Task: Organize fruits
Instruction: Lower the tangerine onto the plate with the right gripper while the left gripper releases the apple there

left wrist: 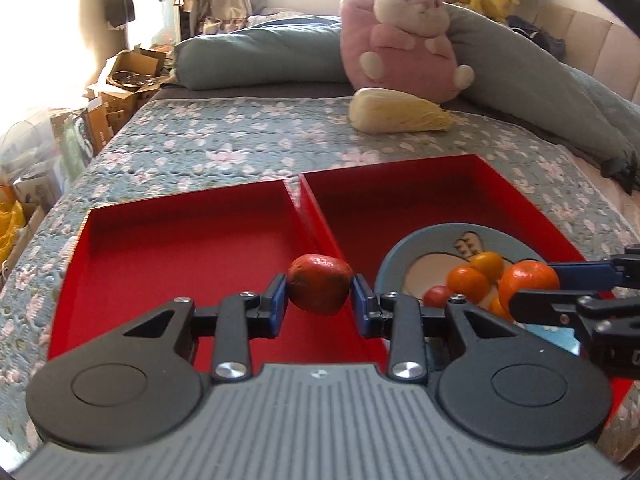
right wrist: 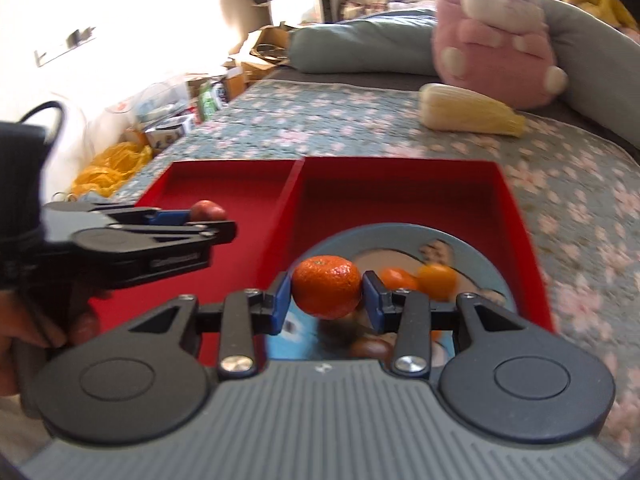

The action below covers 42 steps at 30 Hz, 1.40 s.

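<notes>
Bedspread point(left wrist: 240, 140) margin around red trays point(left wrist: 180, 248)

My left gripper point(left wrist: 319, 304), black with blue pads, grips a dull red-brown fruit point(left wrist: 319, 289); my right gripper point(right wrist: 327, 303), coloured alike, grips a bright orange mandarin point(right wrist: 326, 291). Both trays point(left wrist: 192, 240) are red. The plate point(right wrist: 472, 252) is grey-blue with a cream centre. The bedspread point(left wrist: 224, 140) is blue-grey with pink blossoms.
</notes>
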Motion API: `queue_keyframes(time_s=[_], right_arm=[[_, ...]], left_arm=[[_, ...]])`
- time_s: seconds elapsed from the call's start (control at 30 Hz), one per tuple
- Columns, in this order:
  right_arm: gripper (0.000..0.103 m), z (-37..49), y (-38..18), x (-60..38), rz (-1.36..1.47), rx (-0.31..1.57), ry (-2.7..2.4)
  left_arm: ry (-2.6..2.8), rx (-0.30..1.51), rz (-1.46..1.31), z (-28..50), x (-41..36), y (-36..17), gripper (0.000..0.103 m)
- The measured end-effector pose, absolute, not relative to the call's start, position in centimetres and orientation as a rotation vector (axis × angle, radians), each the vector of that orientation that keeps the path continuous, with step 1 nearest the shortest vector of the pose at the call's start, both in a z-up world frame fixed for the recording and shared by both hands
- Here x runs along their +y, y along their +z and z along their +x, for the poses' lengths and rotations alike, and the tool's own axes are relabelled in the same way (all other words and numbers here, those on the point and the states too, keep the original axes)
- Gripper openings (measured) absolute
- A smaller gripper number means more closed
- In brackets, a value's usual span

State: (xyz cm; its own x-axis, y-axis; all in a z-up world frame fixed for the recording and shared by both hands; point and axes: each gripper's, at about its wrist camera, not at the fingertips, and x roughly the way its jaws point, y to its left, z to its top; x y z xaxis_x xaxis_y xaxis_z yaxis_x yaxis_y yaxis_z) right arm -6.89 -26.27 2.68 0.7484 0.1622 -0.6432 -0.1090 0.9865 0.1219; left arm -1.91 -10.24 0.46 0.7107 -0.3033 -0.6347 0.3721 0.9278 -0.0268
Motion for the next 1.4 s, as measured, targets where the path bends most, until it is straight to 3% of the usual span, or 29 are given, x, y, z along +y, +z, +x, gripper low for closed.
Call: queue_keyframes(time_s=[0.27,0.7,0.77,0.8,0.83,1.0,1.4], right_arm=[[0.042,-7.0,0.2,-29.9,0.051,0.757,0.025],[0.043,-4.1,-0.8,-28.7,-0.018,0.790,-0.045],[0.045,-3.9,-0.7,-28.6,-0.015,0.793,-0.054],[0.046,-3.8,-0.7,-28.4,-0.018,0.797,-0.060],[0.050,-3.8,-0.7,-28.3,-0.019,0.806,-0.061],[0.068,-4.1,-0.4,-27.6,-0.022,0.820,-0.067],[0.072,-7.8,3.9,-26.5,-0.025,0.745,-0.028]], left_arm=[[-0.530,0.695,0.188,-5.5,-15.5,-1.3,0.039],[-0.564,0.692,0.284,-5.9,-16.9,-2.4,0.040],[-0.562,0.691,0.290,-6.0,-16.9,-2.3,0.044],[-0.555,0.687,0.291,-6.1,-16.8,-2.2,0.051],[-0.548,0.685,0.290,-6.3,-16.8,-2.0,0.058],[-0.517,0.676,0.262,-7.8,-16.2,-1.2,0.068],[-0.350,0.664,0.158,-12.9,-12.5,2.1,0.073]])
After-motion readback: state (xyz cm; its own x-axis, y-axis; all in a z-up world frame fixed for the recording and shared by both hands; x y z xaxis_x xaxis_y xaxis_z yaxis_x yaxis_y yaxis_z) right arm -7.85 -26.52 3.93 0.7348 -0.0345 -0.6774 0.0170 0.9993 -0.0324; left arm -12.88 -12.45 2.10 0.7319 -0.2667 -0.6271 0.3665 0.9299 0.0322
